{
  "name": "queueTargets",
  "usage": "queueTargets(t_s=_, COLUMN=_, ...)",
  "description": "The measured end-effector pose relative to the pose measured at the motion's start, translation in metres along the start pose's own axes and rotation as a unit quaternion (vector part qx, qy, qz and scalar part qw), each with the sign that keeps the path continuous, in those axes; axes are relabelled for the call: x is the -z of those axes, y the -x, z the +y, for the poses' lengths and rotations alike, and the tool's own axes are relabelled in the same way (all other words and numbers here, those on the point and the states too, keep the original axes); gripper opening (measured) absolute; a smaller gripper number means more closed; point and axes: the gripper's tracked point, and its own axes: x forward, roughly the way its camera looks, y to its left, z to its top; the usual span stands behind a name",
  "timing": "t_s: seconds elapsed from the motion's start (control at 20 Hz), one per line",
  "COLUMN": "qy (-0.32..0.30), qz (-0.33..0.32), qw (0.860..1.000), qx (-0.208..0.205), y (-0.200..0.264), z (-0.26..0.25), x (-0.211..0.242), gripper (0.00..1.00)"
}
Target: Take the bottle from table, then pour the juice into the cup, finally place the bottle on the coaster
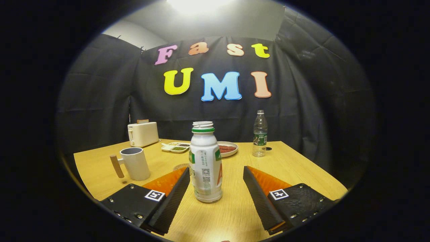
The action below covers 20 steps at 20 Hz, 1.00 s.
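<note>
One gripper (216, 178), claw wide: two fingers spread apart, nothing held. One white bottle (205, 164) stands upright on the table (295, 168), between the two fingers; it sits close against the left finger (174, 198), though contact cannot be judged, and a clear gap separates it from the right finger (260, 198). The bottle has a green neck ring, an uncapped mouth and a printed label facing the camera. One cup (135, 163), pale with a wooden handle pointing left, stands upright near the table's left edge, just beyond the left finger and apart from the bottle. One coaster (180, 166), round and woven-looking, lies flat just behind the bottle; only its left portion is visible, the rest hidden by bottle and finger. Toward the far edge of the table: one toaster (143, 133) at the far left corner, one divided tray (175, 147) with several compartments of dark and green contents just right of it, one round plate (229, 149) of reddish-brown contents directly behind the bottle, and one clear water bottle (260, 133) upright to the right of the plate, near the far right corner. Count of bottles on the table: two. A small dark spot lies on the table just right of the water bottle; what it is cannot be told.
</note>
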Motion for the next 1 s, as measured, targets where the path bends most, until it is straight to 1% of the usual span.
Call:
queueTargets(t_s=0.3, qy=0.007, qz=-0.001, qw=1.000, qx=-0.011, y=-0.025, z=0.017, x=-0.002, gripper=0.98)
queueTargets(t_s=0.6, qy=-0.001, qz=0.010, qw=1.000, qx=-0.003, y=-0.049, z=0.015, x=0.005, gripper=0.98)
queueTargets(t_s=0.9, qy=-0.007, qz=0.021, qw=1.000, qx=0.005, y=-0.062, z=0.013, x=0.013, gripper=0.98)
queueTargets(t_s=1.0, qy=-0.008, qz=0.023, qw=1.000, qx=0.004, y=-0.065, z=0.014, x=0.015, gripper=0.96)
